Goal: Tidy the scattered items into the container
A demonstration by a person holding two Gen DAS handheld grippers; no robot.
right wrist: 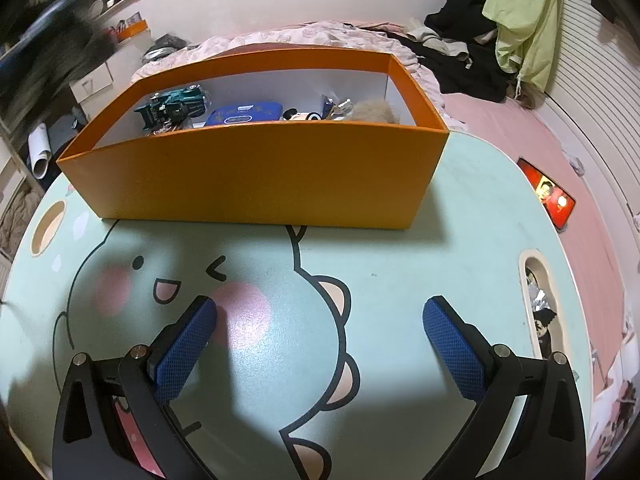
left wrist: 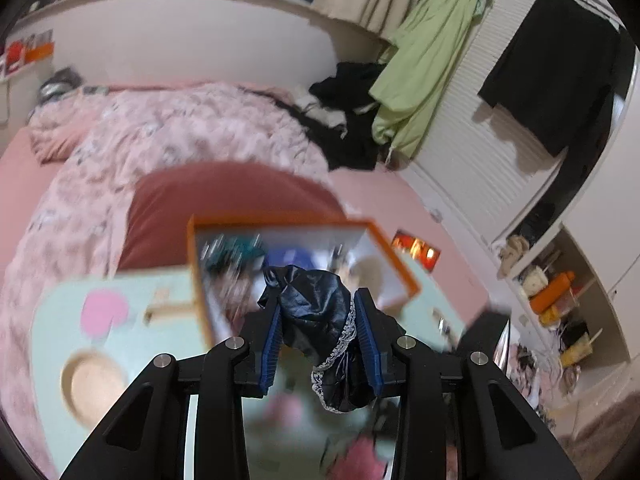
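My left gripper (left wrist: 318,310) is shut on a dark satin cloth with white lace trim (left wrist: 320,320), held in the air above the near side of the orange box (left wrist: 396,254). The view is blurred. In the right wrist view the orange box (right wrist: 256,176) stands on the mint table (right wrist: 460,240) and holds a teal toy car (right wrist: 176,106), a blue case (right wrist: 244,114), a small black-and-white toy (right wrist: 304,115) and a fluffy beige item (right wrist: 372,110). My right gripper (right wrist: 320,314) is open and empty, low over the table in front of the box.
A bed with a pink quilt (left wrist: 160,128) lies behind the table. Dark clothes (right wrist: 460,52) and a green garment (right wrist: 524,20) hang at the back right. A red phone (right wrist: 546,196) lies on the pink sheet right of the table. Shelves (left wrist: 560,300) stand at right.
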